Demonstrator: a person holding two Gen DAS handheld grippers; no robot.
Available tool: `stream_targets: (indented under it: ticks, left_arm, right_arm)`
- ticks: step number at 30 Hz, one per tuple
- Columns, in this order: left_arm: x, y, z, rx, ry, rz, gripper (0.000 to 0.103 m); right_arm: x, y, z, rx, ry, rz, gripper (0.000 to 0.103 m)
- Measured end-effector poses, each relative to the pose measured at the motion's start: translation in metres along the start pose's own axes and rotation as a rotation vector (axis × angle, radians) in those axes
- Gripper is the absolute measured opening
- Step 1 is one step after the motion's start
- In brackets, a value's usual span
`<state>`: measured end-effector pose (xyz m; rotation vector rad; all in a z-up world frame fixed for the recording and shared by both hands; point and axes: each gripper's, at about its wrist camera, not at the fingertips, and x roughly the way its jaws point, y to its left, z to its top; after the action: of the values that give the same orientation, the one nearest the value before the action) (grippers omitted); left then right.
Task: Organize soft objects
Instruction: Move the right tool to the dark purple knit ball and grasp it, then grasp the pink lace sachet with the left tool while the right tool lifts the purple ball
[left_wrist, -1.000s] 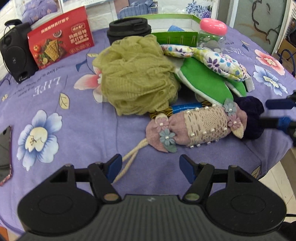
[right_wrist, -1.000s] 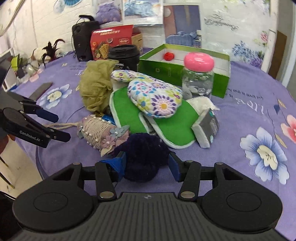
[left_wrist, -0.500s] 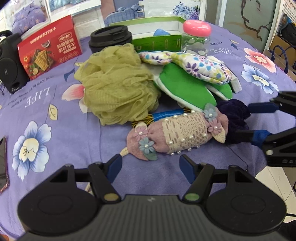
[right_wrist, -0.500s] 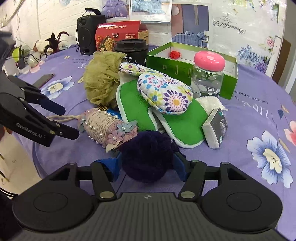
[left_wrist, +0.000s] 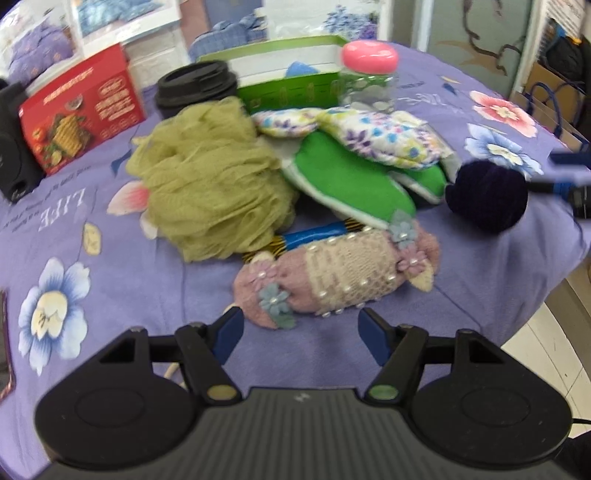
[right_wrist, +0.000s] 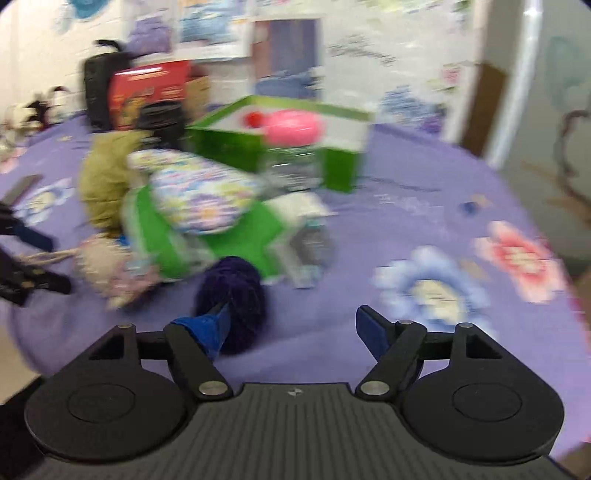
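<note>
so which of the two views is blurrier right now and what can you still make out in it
Right wrist view: heavy motion smear; the green box, pink jar lid and flowered cloth are streaked, though the dark pompom by the right gripper is recognisable. Left wrist view: only mildly soft, the lace pouch and mesh sponge read clearly; fisheye bends the table edge.

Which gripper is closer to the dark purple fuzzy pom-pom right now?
Right. The right gripper has one finger against the dark purple fuzzy pom-pom, jaws open. The left gripper sits well away from it, in front of the pink lace-wrapped pouch.
</note>
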<state>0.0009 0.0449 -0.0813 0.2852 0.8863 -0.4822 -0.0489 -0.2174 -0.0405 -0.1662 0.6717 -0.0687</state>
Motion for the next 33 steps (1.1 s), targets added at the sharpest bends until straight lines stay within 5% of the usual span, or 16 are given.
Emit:
stream_targets:
  ticks: [3, 9, 14, 21, 27, 33]
  left_arm:
    - [0.004, -0.008, 0.006, 0.041, -0.007, -0.012, 0.070]
    - [0.007, -0.006, 0.007, 0.018, 0.003, -0.003, 0.070]
    - [0.001, 0.011, -0.008, -0.036, 0.035, 0.046, 0.070]
    - [-0.009, 0.042, -0.029, -0.120, 0.053, 0.061, 0.070]
    - [-0.015, 0.056, -0.039, -0.178, 0.054, 0.074, 0.070]
    - [-0.035, 0.074, -0.047, -0.273, 0.032, 0.067, 0.071]
  right_arm:
    - [-0.011, -0.022, 0.004, 0.095, -0.034, -0.011, 0.061]
    - [-0.014, 0.011, 0.009, 0.162, -0.087, 0.283, 0.061]
    - [0.027, 0.070, 0.001, 0.061, -0.031, 0.266, 0.061]
    - [0.048, 0.096, 0.001, -0.064, 0.008, 0.117, 0.061]
    - [0.038, 0.119, -0.002, -0.062, 0.060, 0.219, 0.060]
    - [0.028, 0.159, -0.003, -0.120, 0.096, 0.408, 0.061]
